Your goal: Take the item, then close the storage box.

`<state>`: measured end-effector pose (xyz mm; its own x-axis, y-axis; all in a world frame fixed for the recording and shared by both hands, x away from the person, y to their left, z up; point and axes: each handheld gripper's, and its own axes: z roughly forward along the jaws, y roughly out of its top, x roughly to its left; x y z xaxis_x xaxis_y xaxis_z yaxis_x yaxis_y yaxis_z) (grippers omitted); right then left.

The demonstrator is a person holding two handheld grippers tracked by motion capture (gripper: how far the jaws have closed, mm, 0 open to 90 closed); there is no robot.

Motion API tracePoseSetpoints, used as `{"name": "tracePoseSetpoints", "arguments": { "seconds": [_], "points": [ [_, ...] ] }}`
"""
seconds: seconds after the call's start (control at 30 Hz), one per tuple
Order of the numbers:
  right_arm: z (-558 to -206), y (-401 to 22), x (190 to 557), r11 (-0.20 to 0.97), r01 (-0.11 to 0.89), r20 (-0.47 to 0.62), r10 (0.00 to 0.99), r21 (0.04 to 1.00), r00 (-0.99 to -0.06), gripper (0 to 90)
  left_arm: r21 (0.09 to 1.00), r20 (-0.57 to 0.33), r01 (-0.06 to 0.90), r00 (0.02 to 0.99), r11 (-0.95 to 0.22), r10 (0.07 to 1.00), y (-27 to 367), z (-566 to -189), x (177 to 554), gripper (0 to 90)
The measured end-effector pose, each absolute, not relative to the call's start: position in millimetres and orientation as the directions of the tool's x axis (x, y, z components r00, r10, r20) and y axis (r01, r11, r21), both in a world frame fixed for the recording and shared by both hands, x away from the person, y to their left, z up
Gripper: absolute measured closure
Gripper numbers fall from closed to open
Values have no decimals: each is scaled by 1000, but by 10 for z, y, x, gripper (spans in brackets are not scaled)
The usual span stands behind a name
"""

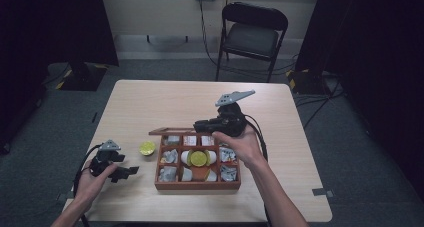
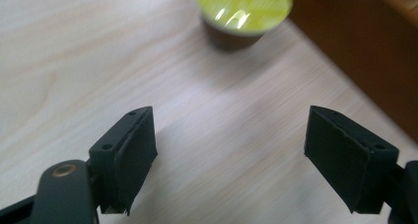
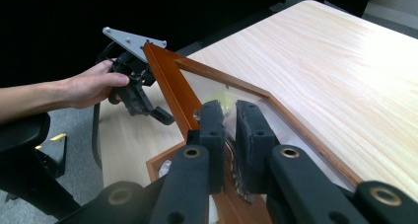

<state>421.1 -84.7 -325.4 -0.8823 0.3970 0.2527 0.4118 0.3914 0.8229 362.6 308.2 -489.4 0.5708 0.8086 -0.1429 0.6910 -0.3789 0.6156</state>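
Beyond left claw (image 2: pixel 229 155), yellow-lidded capsule (image 2: pixel 241 9)

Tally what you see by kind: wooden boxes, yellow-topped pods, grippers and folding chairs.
wooden box: 1
yellow-topped pods: 2, one beside the box, one inside it
grippers: 2, left gripper, right gripper
folding chair: 1
total: 6

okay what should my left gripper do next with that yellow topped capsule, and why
Probably ease the left gripper forward around the yellow-topped capsule: its jaws stand open with nothing between them, and the capsule stands alone on the pale wooden table just ahead.
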Motion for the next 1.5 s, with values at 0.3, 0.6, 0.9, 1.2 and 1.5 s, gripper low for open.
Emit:
{"name": "tracePoseSetpoints", "arguments": {
  "seconds": [0.3,0.6,0.9,1.2,1.5],
  "points": [
    [-3258,-842,4182,396,412,247,404,821,-881,822,691,-30,602,577,-401,816,3063,-5076,3570,78],
    [-3280,-843,4155,405,407,245,396,819,-885,822,709,-30,589,576,-389,817,3056,-5111,3566,21],
    [-3289,-839,4137,411,405,241,394,817,-887,822,708,-30,590,575,-388,818,3056,-5111,3564,21],
    [-3300,-837,4118,419,402,238,391,814,-889,822,708,-30,589,575,-388,818,3056,-5111,3565,21],
    [-3317,-833,4091,431,397,232,386,811,-893,821,708,-31,590,576,-388,817,3057,-5111,3566,20]
  ]
}}
